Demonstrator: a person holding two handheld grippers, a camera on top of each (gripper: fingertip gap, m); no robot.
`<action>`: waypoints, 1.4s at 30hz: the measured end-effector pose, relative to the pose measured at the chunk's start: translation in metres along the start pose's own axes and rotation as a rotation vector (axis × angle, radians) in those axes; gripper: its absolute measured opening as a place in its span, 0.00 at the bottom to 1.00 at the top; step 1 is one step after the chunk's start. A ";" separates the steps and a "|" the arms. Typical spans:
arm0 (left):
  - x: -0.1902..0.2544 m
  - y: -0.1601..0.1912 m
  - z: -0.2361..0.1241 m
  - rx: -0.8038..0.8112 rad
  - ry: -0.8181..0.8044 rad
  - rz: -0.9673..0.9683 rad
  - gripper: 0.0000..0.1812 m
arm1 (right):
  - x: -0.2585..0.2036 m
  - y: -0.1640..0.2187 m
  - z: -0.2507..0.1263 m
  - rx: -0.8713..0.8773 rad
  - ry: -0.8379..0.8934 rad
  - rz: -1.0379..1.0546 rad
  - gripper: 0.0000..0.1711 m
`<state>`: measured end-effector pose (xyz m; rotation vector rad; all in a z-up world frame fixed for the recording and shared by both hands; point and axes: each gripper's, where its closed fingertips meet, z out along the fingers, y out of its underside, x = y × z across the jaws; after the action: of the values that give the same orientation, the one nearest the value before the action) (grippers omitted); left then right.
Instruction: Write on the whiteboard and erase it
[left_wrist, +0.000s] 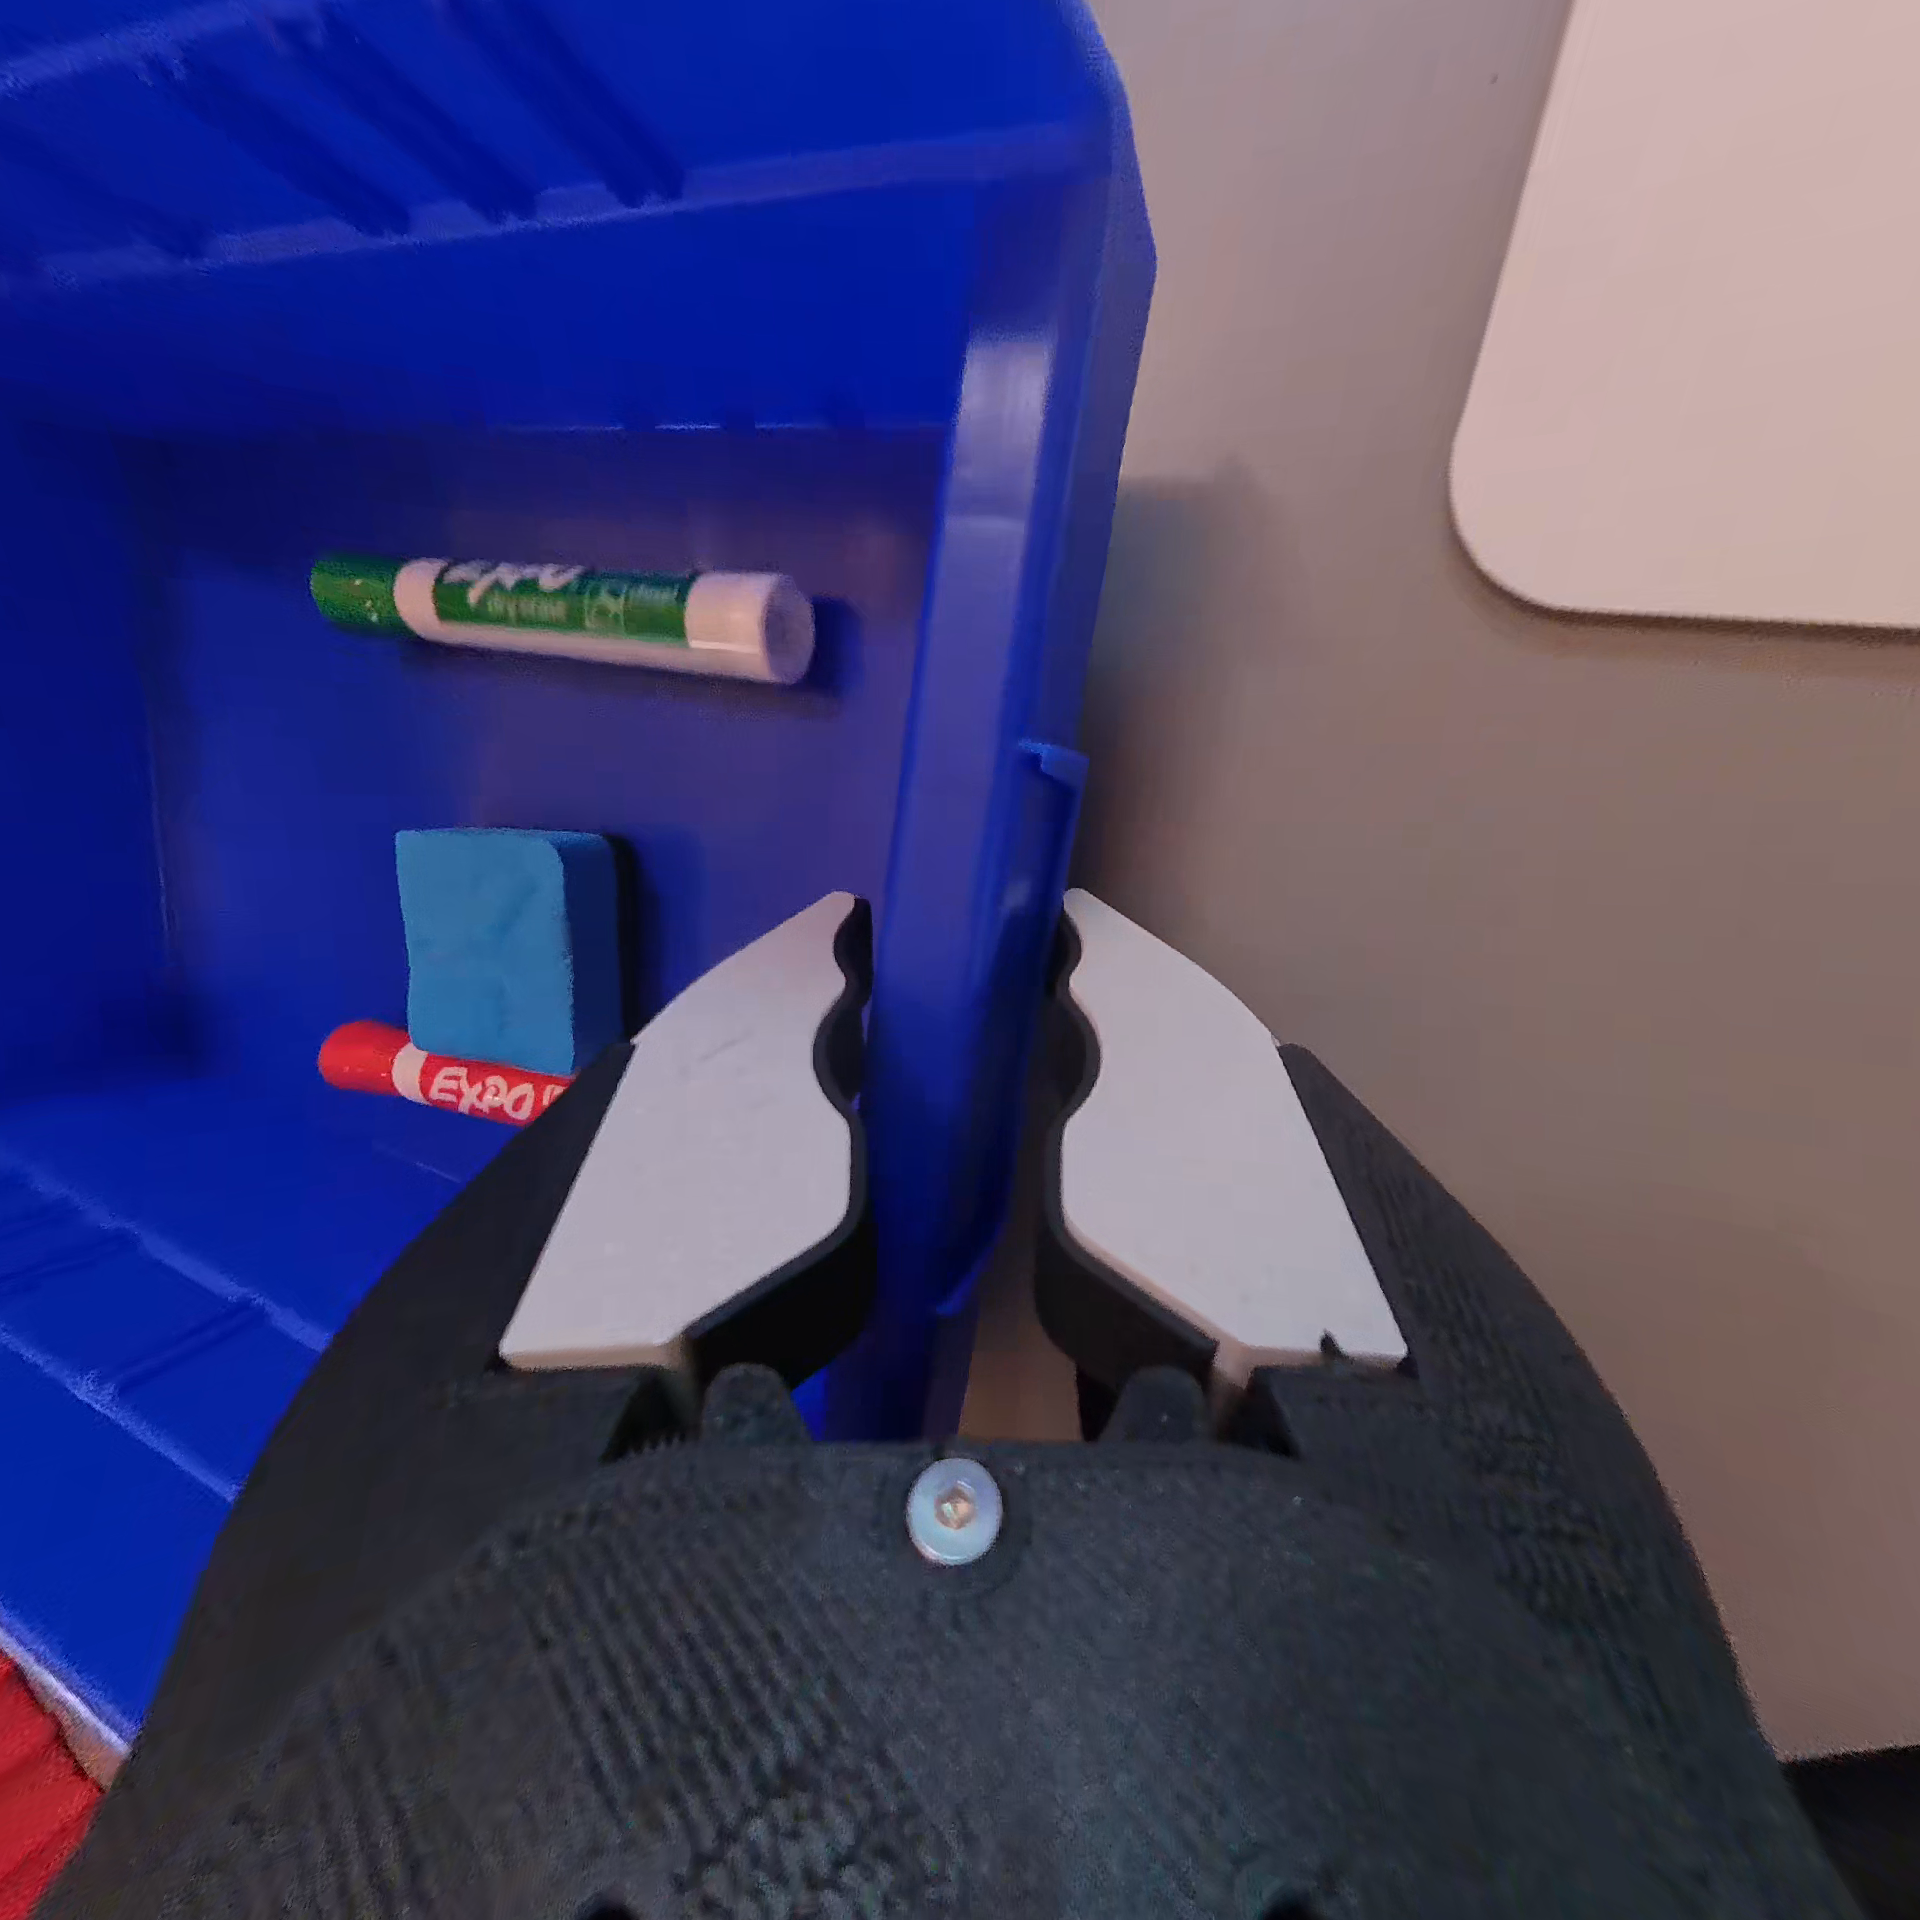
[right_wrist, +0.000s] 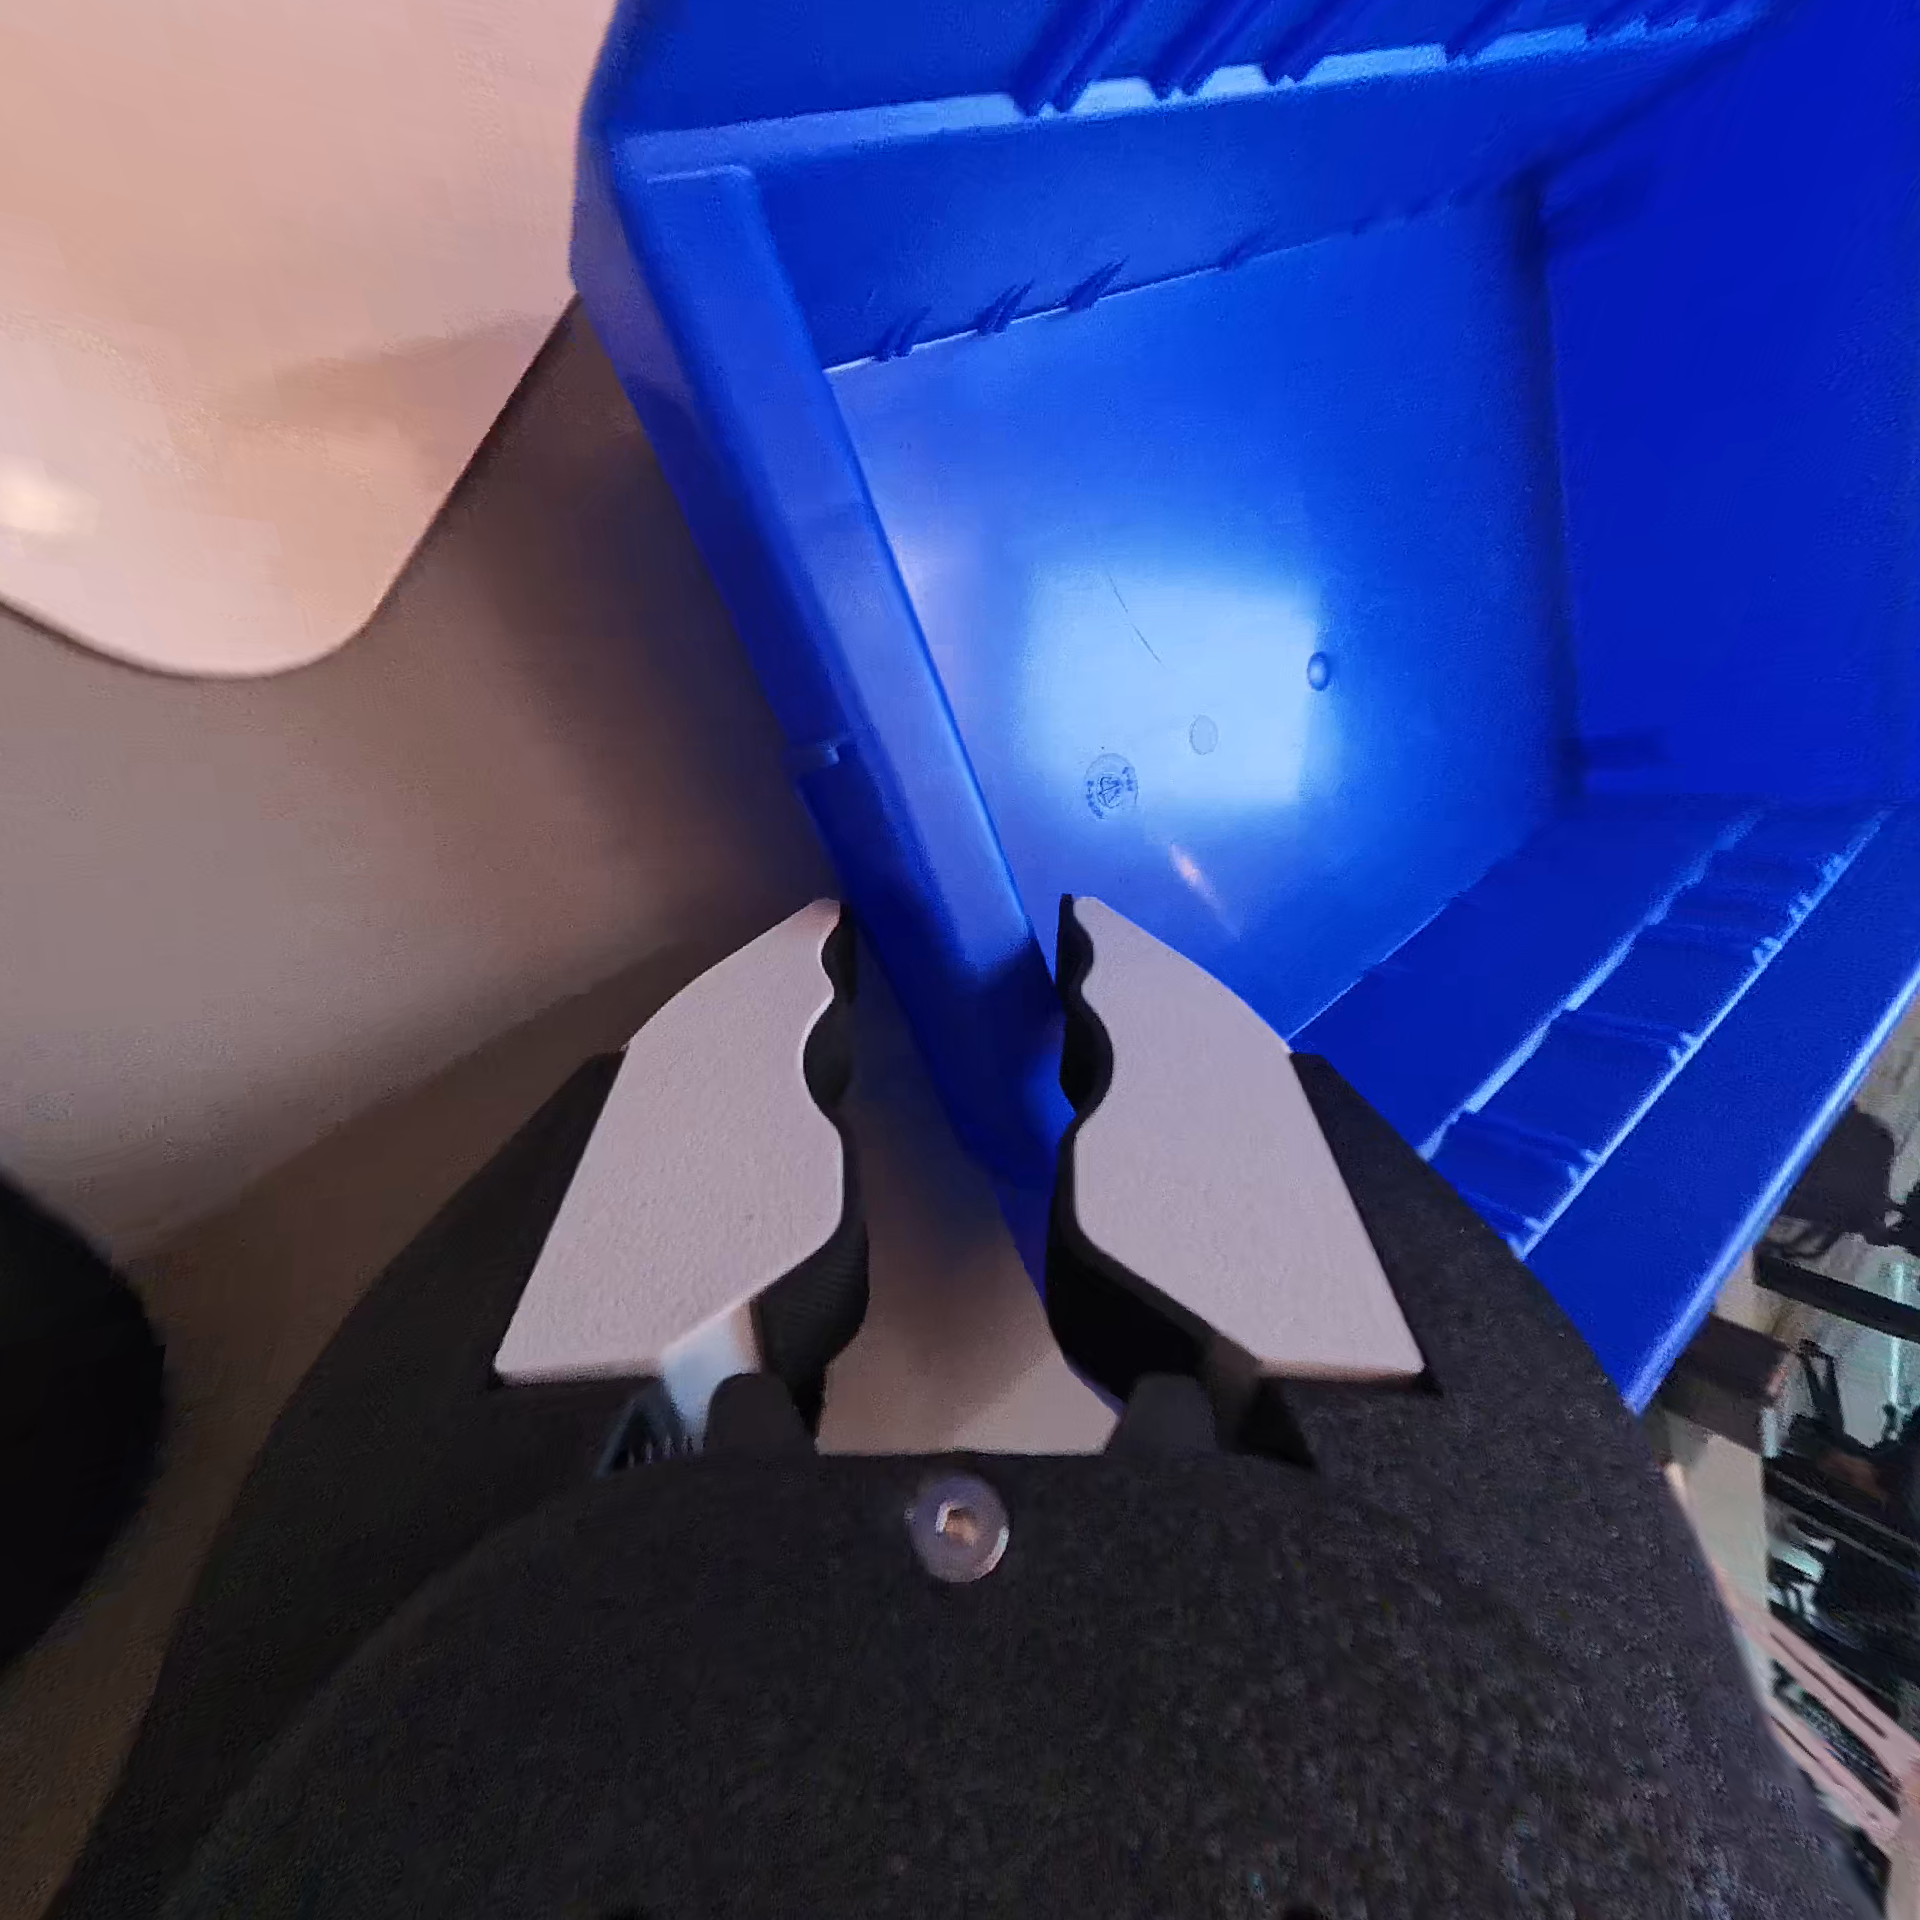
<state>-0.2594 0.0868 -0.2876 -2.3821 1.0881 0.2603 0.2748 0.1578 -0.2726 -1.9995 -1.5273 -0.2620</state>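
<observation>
In the left wrist view a blue bin (left_wrist: 997, 520) holds a green marker (left_wrist: 561, 613), a blue eraser (left_wrist: 499, 945) and a red marker (left_wrist: 436, 1075) that is partly hidden behind my finger. My left gripper (left_wrist: 961, 904) is closed on this bin's right wall, one finger inside and one outside. The white whiteboard (left_wrist: 1714, 364) lies on the table to the right. In the right wrist view my right gripper (right_wrist: 951, 904) is closed on the left wall of a blue bin (right_wrist: 790, 520) whose visible inside is bare. The whiteboard (right_wrist: 208, 364) lies to its left.
The grey table (left_wrist: 1455, 935) shows between bin and whiteboard in both views (right_wrist: 416, 883). A red thing (left_wrist: 31, 1766) sits at the lower left corner. A dark rounded object (right_wrist: 62, 1403) is at the left edge, and dark clutter (right_wrist: 1849, 1455) lies beyond the table's right edge.
</observation>
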 end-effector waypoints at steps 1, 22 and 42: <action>-0.003 0.004 0.000 -0.004 -0.007 -0.011 0.18 | 0.002 -0.005 0.004 -0.002 0.011 -0.005 0.22; -0.016 0.041 -0.011 -0.063 -0.066 -0.143 0.19 | 0.023 -0.093 0.016 0.139 0.149 0.076 0.25; -0.121 -0.019 -0.011 0.250 0.187 -0.804 0.17 | -0.050 -0.238 -0.039 0.917 -0.230 0.376 0.27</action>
<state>-0.3254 0.1700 -0.2265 -2.4244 0.1480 -0.3626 0.0458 0.1323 -0.1850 -1.5168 -1.0507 0.7191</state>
